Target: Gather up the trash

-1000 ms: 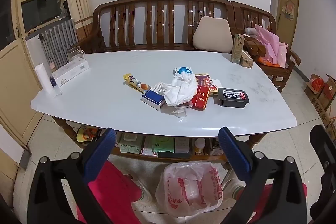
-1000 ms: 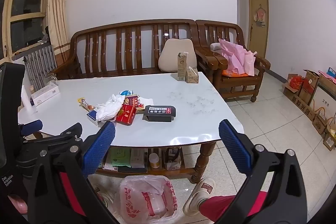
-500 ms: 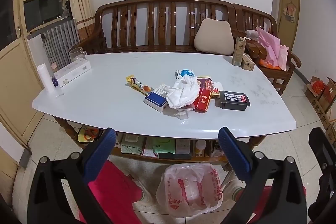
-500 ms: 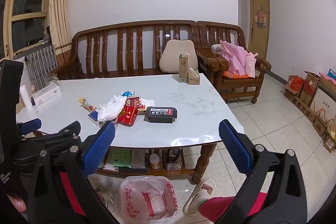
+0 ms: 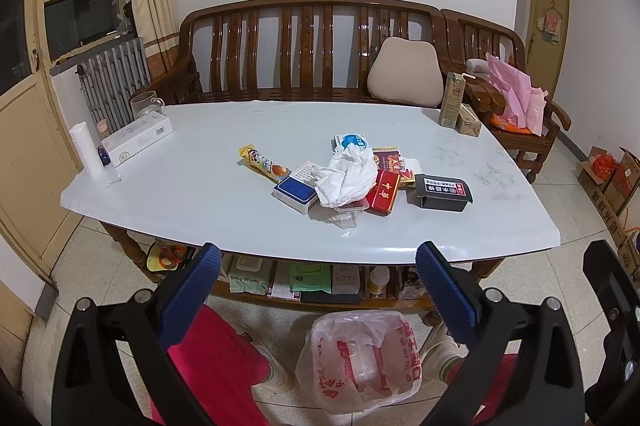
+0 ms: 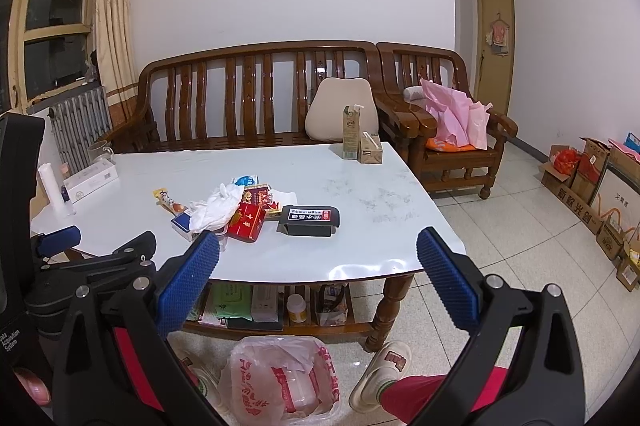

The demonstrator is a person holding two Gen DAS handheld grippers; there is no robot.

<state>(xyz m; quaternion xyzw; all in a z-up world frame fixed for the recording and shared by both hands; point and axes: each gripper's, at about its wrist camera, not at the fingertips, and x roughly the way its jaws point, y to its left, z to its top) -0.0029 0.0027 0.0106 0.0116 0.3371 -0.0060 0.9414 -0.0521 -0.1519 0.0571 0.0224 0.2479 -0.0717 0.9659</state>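
Observation:
A pile of trash lies mid-table on the white table: a crumpled white tissue, a red box, a blue box, a black box, a yellow snack wrapper. The pile also shows in the right wrist view, with the tissue and black box. A plastic trash bag stands open on the floor in front of the table, below both grippers. My left gripper is open and empty, short of the table edge. My right gripper is open and empty.
A wooden bench with a beige cushion stands behind the table. Two cartons sit at the far right corner, a white box and a glass at the far left. The shelf under the table holds packets. Cardboard boxes line the right wall.
Both grippers have drifted slightly closer to the table and a little upward; the pile sits lower in view. Both stay open and empty.

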